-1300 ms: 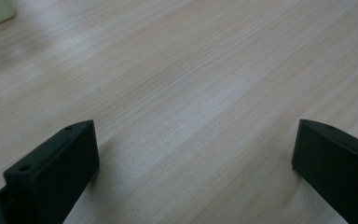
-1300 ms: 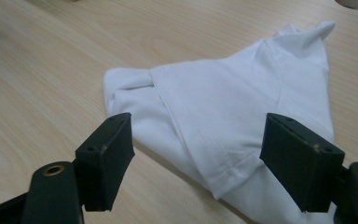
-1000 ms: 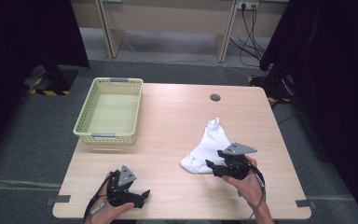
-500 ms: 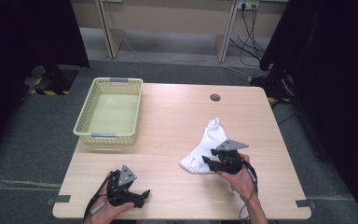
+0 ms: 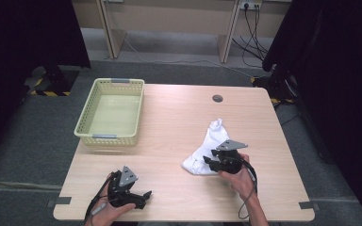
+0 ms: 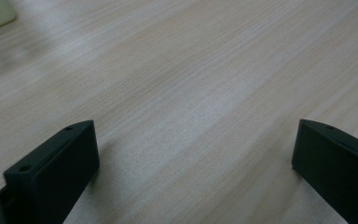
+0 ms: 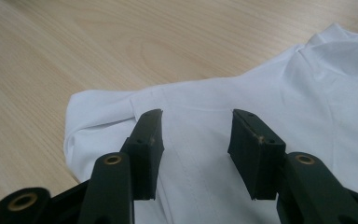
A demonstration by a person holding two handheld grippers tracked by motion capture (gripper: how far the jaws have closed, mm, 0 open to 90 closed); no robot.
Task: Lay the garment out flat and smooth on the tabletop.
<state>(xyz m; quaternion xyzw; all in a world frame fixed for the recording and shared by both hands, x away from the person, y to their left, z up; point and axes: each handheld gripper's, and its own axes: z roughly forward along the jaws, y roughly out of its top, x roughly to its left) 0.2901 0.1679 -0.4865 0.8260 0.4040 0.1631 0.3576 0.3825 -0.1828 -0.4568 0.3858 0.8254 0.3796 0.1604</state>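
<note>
A crumpled white cloth (image 5: pixel 208 140) lies on the right half of the wooden table (image 5: pixel 179 122). My right gripper (image 5: pixel 209 163) is low over the cloth's near end, pointing left. In the right gripper view its jaws (image 7: pixel 196 114) stand a little apart on either side of a flat stretch of the cloth (image 7: pixel 307 88). They have just been closing, the fabric lies between them, and the pads are not pinching it. My left gripper (image 5: pixel 144 197) rests near the table's front left, and its wide-apart jaws (image 6: pixel 196 128) have only bare wood between them.
A pale yellow-green plastic basket (image 5: pixel 109 136) stands at the table's back left with nothing in it. A round cable hole (image 5: pixel 217 98) sits near the far edge. Grey carpet and table legs lie beyond the table.
The right gripper has shifted slightly left and down onto the near end of the cloth, and its jaws stand narrower. The left gripper has stayed in place.
</note>
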